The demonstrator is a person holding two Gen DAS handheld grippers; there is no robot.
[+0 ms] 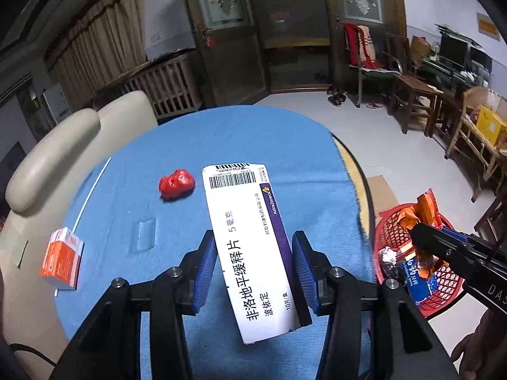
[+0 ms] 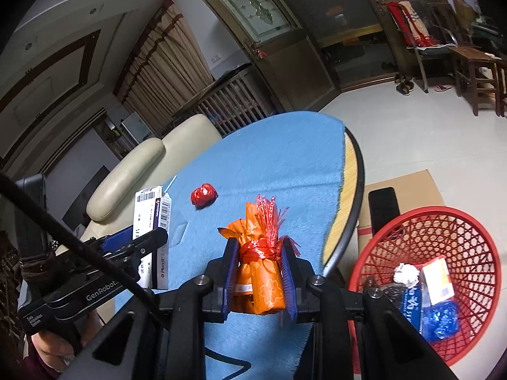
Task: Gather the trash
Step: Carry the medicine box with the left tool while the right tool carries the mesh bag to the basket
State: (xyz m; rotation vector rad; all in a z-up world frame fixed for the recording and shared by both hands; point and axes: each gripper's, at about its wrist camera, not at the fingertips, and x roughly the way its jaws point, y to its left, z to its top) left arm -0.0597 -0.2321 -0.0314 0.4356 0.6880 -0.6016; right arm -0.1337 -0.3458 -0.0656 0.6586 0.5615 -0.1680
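Worktop (image 1: 240, 139) edge curves down the right of both views, its blue cloth (image 2: 279, 158) stopping short of the rim. Left claw (image 1: 253, 250) grips a white medicine box (image 1: 250, 247), lifted over the cloth at centre frame. Right claw (image 2: 258, 262) is clamped on an orange wrapper bundle (image 2: 259, 272), close to the rim. Below the edge, at lower right, a red basket (image 2: 459, 231) stands on the floor holding trash. Open cloth lies ahead; only a red crumpled wad (image 1: 176, 183) and, at left, an orange box (image 1: 61, 258) sit there.
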